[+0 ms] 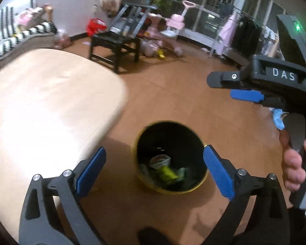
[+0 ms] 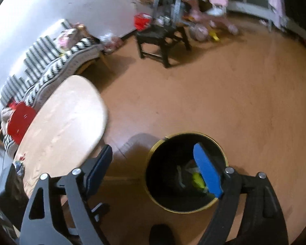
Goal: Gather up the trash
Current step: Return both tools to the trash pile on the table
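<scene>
Left gripper (image 1: 155,170): black linkage with blue pads, spread wide and empty, poised above the bin.
Right gripper (image 2: 156,170): same build, jaws apart with nothing between them, one blue pad over the bin's mouth.
Bin: round black waste bin with a gold rim (image 1: 136,143) on the brown floor, just beside the table's rounded corner.
Trash: crumpled yellow and pale wrappers (image 1: 166,169) lying at the bin's bottom.
Table: pale wooden tabletop (image 1: 51,102) left of the bin; small bits lie near its edge in the right wrist view, too blurred to identify.
Progress: judging by this, one drop-off is done; those bits may be what remains.
</scene>
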